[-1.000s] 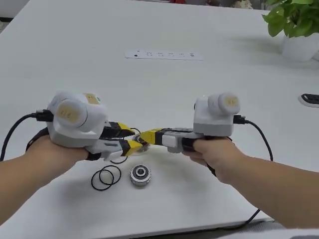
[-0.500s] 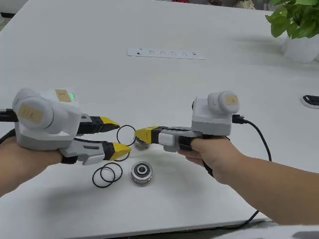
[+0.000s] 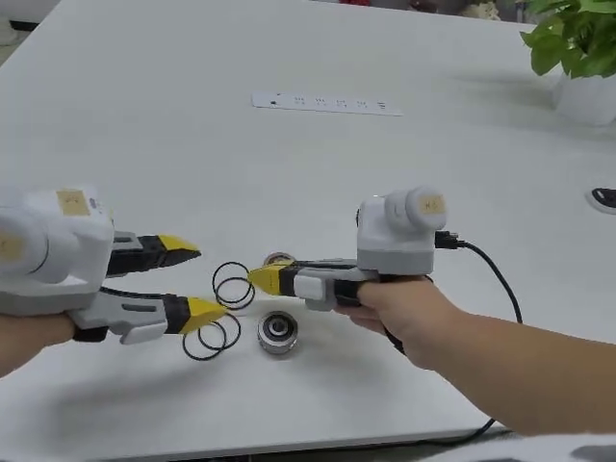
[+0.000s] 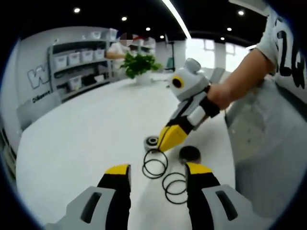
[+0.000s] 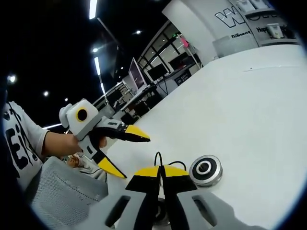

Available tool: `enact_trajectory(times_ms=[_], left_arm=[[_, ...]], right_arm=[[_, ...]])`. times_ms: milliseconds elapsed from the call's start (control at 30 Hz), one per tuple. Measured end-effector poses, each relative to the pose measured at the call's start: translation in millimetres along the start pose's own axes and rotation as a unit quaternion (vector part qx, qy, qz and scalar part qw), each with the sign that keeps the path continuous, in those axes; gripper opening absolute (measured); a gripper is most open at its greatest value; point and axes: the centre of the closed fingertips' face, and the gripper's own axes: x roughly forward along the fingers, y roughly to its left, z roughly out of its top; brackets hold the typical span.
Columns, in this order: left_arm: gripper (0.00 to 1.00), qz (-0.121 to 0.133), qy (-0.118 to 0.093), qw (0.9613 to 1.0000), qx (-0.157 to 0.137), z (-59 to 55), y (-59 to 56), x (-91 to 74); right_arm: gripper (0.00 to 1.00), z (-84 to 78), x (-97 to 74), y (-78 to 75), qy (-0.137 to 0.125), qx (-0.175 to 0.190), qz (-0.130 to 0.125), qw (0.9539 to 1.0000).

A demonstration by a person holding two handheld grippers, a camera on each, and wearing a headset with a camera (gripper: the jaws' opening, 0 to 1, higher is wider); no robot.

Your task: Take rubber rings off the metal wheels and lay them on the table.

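Since half a second ago the left gripper has pulled back to the person's left, away from the right gripper. The nearer ring pair has formed by the right gripper's tip: the loop that stood up in the gap between the grippers now sits lower, overlapping a second one.

The left gripper's jaws are spread wide, with nothing between their yellow tips. In the left gripper view the two tips frame the rings on the table beyond. The right gripper's jaws are pressed together into one yellow point, which touches the edge of the nearer ring pair. Whether a loop is nipped between them cannot be made out, though in the right gripper view a thin black arc rises just past the tips.

Just behind the right gripper's tip sits a metal wheel, partly hidden by the jaws. A second metal wheel lies flat on the white table on the person's side of that gripper, apart from it. To its left lies the other ring pair, two black loops overlapping, just under the left gripper's lower tip.

A black cable runs from the back of the right gripper toward the table's near edge. Far across the table are a white power strip and, at the right corner, a potted plant.
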Motion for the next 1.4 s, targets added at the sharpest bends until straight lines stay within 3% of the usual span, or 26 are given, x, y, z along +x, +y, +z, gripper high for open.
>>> enact_trajectory(times_ms=[233,533,1200,1400], left_arm=[[0.47,0.005,0.002,1.0,-0.006,-3.9,-0.4,-3.9],[0.47,0.008,0.0,0.9999,-0.013,-3.6,-1.0,-6.8],[0.52,0.008,-0.018,0.9997,-0.016,19.2,-6.9,-16.2],[0.55,0.006,-0.024,0.9996,-0.014,26.9,-7.1,-16.8]], right_arm=[[0.0,-12.3,2.8,-1.7,0.026,-0.01,-0.011,0.9995],[0.05,-13.4,-1.8,-6.2,0.041,-0.026,-0.028,0.9984],[0.33,14.8,-29.9,5.4,0.022,-0.091,-0.036,0.9949],[0.41,17.7,-43.7,5.8,0.036,-0.141,-0.043,0.9884]])
